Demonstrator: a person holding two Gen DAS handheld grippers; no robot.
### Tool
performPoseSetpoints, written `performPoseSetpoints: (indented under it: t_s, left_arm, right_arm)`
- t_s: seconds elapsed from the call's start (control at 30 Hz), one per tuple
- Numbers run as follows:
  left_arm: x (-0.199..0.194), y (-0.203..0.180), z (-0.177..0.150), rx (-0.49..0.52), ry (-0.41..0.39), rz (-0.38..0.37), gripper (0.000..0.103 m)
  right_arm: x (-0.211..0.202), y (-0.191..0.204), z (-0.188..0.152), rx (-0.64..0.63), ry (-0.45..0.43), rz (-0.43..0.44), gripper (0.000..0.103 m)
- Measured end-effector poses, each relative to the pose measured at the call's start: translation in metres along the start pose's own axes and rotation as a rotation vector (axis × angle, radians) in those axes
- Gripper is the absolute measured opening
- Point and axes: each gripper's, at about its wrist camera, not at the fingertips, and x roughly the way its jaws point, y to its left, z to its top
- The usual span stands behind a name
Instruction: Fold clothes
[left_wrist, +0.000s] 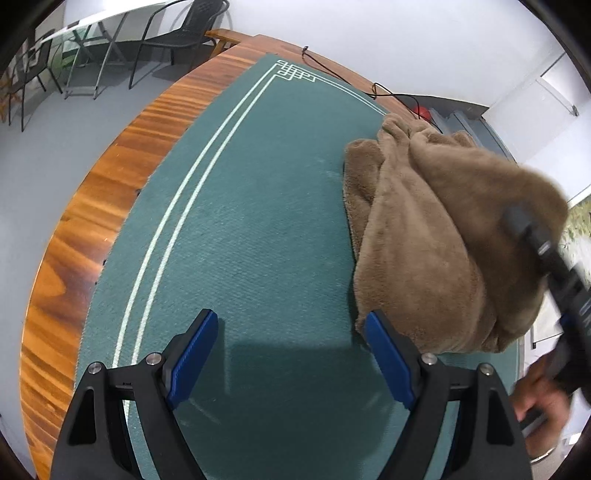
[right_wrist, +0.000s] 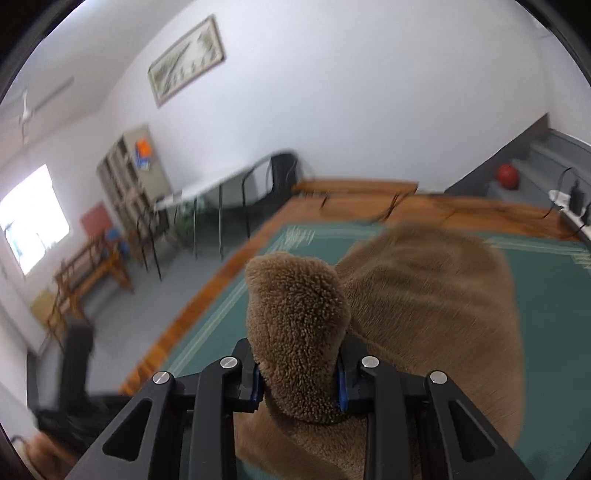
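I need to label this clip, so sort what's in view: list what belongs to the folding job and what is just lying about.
Part of the job:
- brown fleece garment, bunched on the green mat
- right gripper, jaws shut on a fold of it
- left gripper, jaws open, empty

Just lying about:
- black cable on the wooden table
- red ball
- black chairs
- framed picture

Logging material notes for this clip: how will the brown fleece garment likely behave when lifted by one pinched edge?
Probably floppy: the brown fleece garment drapes in soft folds from the right gripper. Its thick pile bulges between the jaws, so it should compress and grip well. It looks bulky, so the hanging part may drag across the green mat.
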Motion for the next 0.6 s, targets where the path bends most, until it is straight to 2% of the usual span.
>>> performPoseSetpoints:
  t_s: [0.13, 0.27, 0.5, 0.6]
  left_arm:
    - [-0.002, 0.003, -0.001, -0.011, -0.001, -0.007, 0.085]
    - [0.001, 0.001, -0.001, -0.019, 0.002, -0.016, 0.085]
    - [0.001, -0.003, -0.004, -0.024, 0.001, -0.032, 0.085]
    - [-0.003, 0.003, -0.008, -0.042, -0.006, -0.026, 0.085]
  right_arm:
    - [0.004, 0.013, -0.015, -0.06, 0.01, -0.015, 0.03]
    - [0.0, 0.01, -0.019, -0.065, 0.006, -0.016, 0.03]
    - [-0.018, 0.021, 0.001, -0.037, -0.061, 0.013, 0.03]
    - [-0.013, 0.031, -0.003, -0.063, -0.051, 0.035, 0.03]
